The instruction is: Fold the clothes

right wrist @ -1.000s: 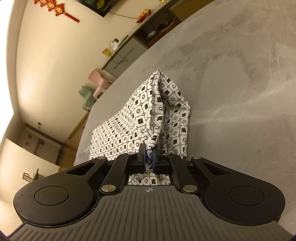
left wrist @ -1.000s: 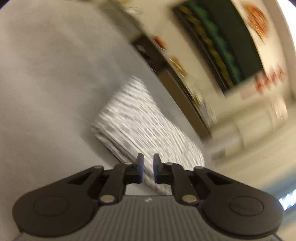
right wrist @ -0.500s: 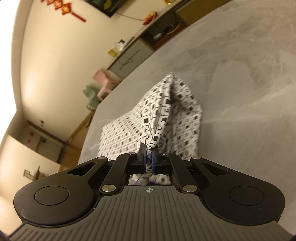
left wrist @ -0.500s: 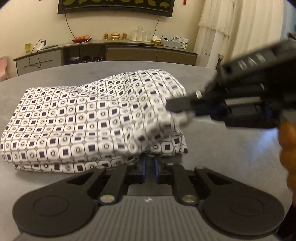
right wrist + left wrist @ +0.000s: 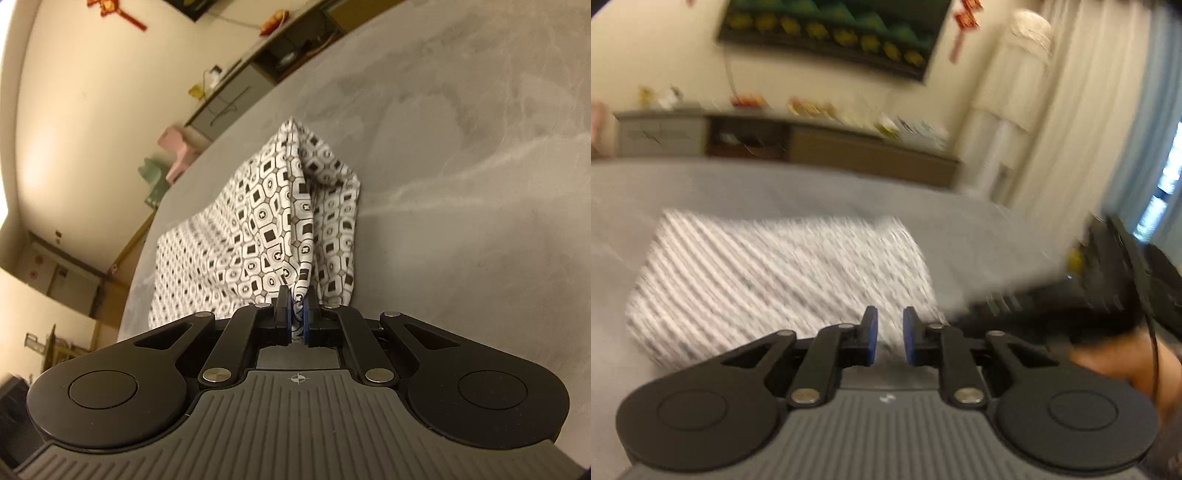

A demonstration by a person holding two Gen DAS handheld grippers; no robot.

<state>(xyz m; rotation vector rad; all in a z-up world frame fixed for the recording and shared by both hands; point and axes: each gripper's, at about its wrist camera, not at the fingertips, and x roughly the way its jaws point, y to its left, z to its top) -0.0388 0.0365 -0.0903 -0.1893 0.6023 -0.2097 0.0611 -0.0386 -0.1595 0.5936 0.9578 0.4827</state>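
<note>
Patterned garment (image 5: 258,229): black-and-white print, folded in a stack on the grey table (image 5: 461,166). Right tool (image 5: 295,317) clamped on a raised corner at 6 o'clock in its view. Left tool (image 5: 889,339) apart, empty, garment at its 11 o'clock. Step: likely final fold. Next: lay the corner flat, release.

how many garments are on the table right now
1. A black-and-white patterned garment lies folded on the grey table, one corner pinched up in the right gripper. The left gripper is off it, jaws apart. Nothing else shows, though the left view is blurred.
</note>
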